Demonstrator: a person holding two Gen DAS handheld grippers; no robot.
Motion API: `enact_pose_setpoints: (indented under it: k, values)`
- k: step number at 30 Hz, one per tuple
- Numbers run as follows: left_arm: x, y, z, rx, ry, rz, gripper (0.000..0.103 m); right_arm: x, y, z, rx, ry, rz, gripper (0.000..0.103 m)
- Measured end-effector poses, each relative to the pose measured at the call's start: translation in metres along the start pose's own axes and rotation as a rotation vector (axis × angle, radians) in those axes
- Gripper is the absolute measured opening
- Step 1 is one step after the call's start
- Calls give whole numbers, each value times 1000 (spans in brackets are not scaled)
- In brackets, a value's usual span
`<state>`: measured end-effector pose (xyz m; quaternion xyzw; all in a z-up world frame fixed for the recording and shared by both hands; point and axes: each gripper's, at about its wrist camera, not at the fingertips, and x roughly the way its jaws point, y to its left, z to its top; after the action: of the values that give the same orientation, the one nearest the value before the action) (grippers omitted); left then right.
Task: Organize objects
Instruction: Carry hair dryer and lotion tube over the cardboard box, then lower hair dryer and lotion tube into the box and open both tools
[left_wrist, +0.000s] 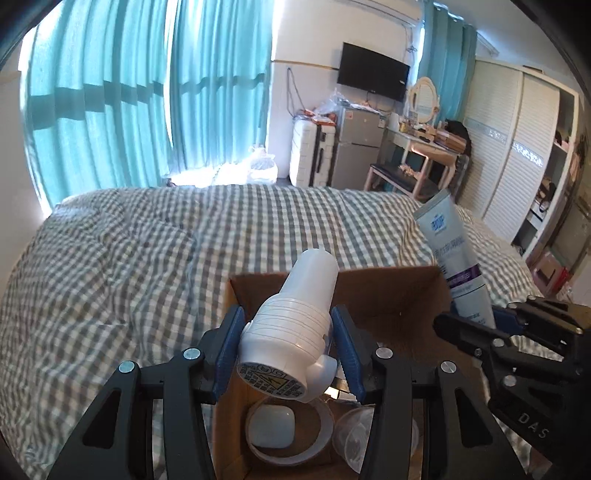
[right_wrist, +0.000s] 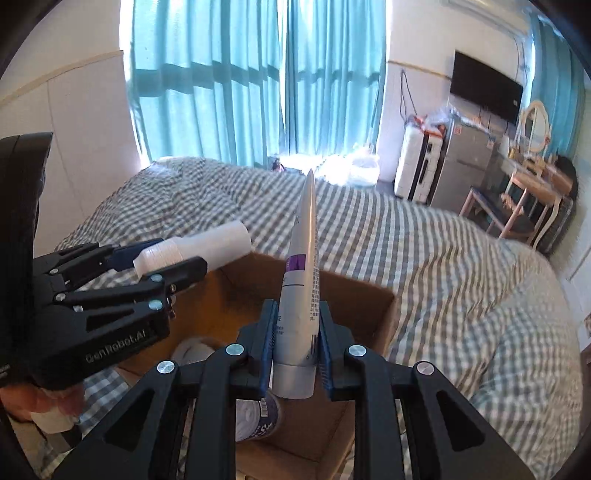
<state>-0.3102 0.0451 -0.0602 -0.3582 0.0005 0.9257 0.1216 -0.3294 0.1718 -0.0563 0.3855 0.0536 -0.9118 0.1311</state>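
My left gripper (left_wrist: 288, 350) is shut on a white plastic bottle-like device (left_wrist: 291, 325) and holds it above an open cardboard box (left_wrist: 388, 291) on the bed. My right gripper (right_wrist: 295, 347) is shut on a grey squeeze tube with a purple band (right_wrist: 301, 295), held upright over the same box (right_wrist: 365, 306). The tube (left_wrist: 450, 254) and right gripper (left_wrist: 517, 332) show at the right of the left wrist view. The left gripper (right_wrist: 147, 266) with the white device (right_wrist: 207, 243) shows at the left of the right wrist view.
Inside the box lie a roll of white tape (left_wrist: 291, 432) around a small white case, a clear plastic cup (left_wrist: 354, 432) and a labelled can (right_wrist: 258, 417). The checked bedspread (left_wrist: 129, 258) surrounds the box. Curtains, suitcase, fridge and dresser stand beyond the bed.
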Motion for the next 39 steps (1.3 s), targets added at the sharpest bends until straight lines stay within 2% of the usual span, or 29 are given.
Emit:
enact_pose_setpoints:
  k: [4,9,21,24,25,26,27,29,32,36,38,39]
  values:
    - [19,-3,-16,44,34,-46,50,22,6,-13,-59,50,-48,20]
    - [25,-3,-23,62,59,-53,50,30,5,-23,-62,74,-47,20]
    - [26,-17,-41,146,69,-46,50,28,6,-42,-9,71,-39,20]
    - [26,-19,-46,150,70,-46,54,24,5,-44,2,57,-37,21]
    - [26,-18,-47,145,74,-51,60,22,4,-44,7,53,-38,23]
    - [26,-17,-47,138,77,-56,72,21,4,-45,13,49,-40,35]
    - [25,-15,-47,127,80,-63,77,18,2,-45,22,39,-43,49]
    - [22,-11,-47,102,79,-83,81,11,-2,-44,43,12,-46,56]
    - [15,-7,-47,59,79,-108,83,1,-4,-42,67,-13,-44,60]
    - [-5,-6,-45,53,57,-91,83,-24,-7,-50,106,-59,-68,65]
    - [-21,-5,-47,47,31,-69,96,-35,-10,-58,135,-70,-78,70]
    - [-30,-4,-48,38,18,-55,98,-40,-11,-63,156,-73,-79,72]
